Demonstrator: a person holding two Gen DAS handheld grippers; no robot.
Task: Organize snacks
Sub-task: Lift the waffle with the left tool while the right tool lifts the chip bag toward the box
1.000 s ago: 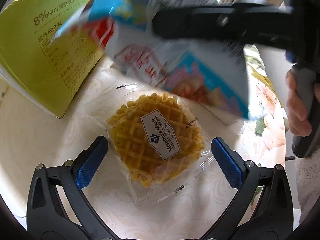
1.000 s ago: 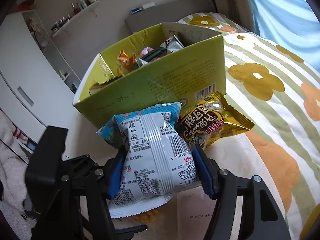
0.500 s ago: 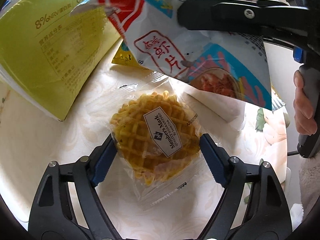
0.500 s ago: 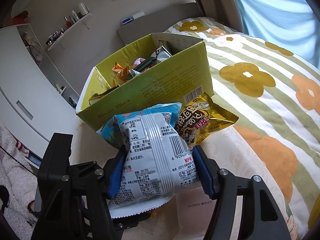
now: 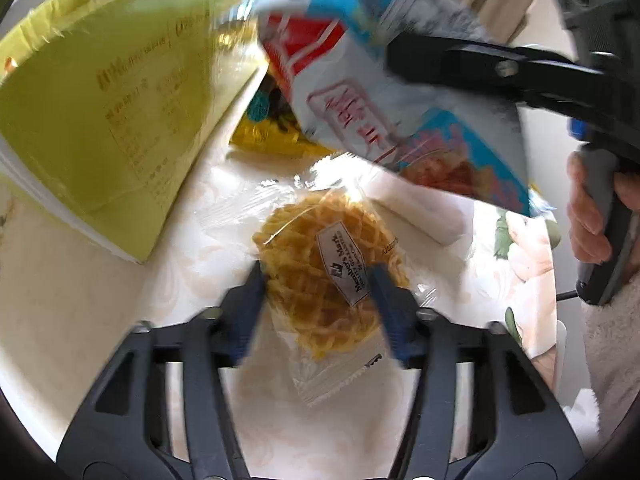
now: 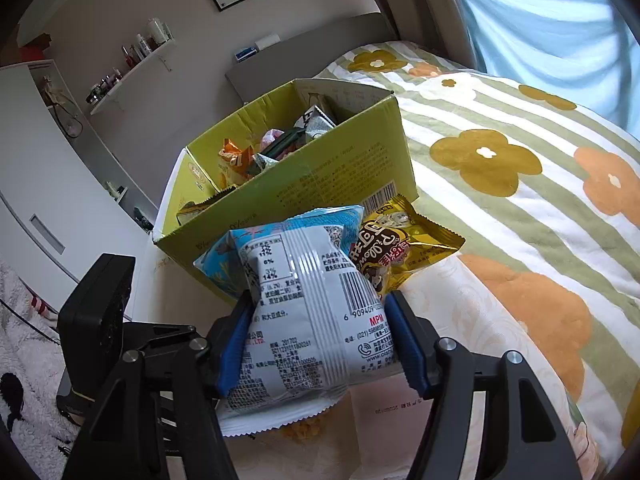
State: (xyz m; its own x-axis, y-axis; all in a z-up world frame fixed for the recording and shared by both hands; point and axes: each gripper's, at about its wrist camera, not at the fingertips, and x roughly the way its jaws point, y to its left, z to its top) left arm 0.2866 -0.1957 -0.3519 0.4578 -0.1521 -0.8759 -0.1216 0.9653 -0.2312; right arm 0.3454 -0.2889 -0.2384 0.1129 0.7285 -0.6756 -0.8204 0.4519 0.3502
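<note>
One bed, flowered and striped. One green box on it, several snacks inside, seen only from the right wrist. One blue-white chip bag, clamped in the right gripper above the bed. One gold packet beside the box. One clear-wrapped lattice waffle, seen clearly only from the left wrist, between the closing, touching jaws of the left gripper.

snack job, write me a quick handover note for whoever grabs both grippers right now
Left gripper: jaws closing around the wrapped waffle snack, which lies on the bed beside the box.
Right gripper: shut on the blue-white chip bag, held in the air near the green box.
Done: several snacks already in the box.
Left: drop in the chip bag, then the waffle and the yellow packet by the box.
</note>
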